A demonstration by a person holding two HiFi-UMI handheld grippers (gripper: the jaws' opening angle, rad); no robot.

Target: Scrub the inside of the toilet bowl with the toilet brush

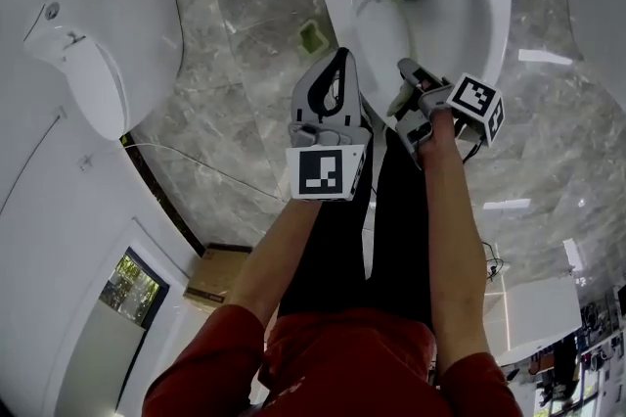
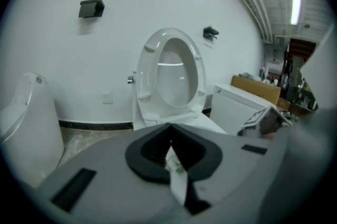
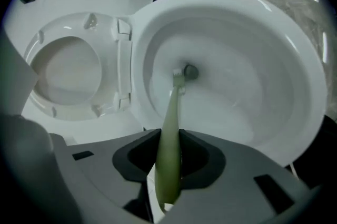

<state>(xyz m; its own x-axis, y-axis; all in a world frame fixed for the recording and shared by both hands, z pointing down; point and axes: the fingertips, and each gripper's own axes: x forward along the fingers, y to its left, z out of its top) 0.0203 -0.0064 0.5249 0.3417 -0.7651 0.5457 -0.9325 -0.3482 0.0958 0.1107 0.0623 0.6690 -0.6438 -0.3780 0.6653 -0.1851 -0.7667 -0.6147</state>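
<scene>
Nearby: white fixture [image 1: 103, 38] upper left, small green item [image 1: 311, 36] beside toilet bowl [image 1: 492, 19]. Right gripper [image 1: 411, 77] clamps toilet brush [image 3: 171, 128], head up-frame at drain; left gripper [image 1: 340, 58] closed.

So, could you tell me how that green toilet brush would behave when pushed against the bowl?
The toilet brush looks slim and straight, so probably light and fairly stiff. Its smooth handle may twist in the right gripper, which clamps it far from the head. On the glossy toilet bowl the head will likely skid.
</scene>
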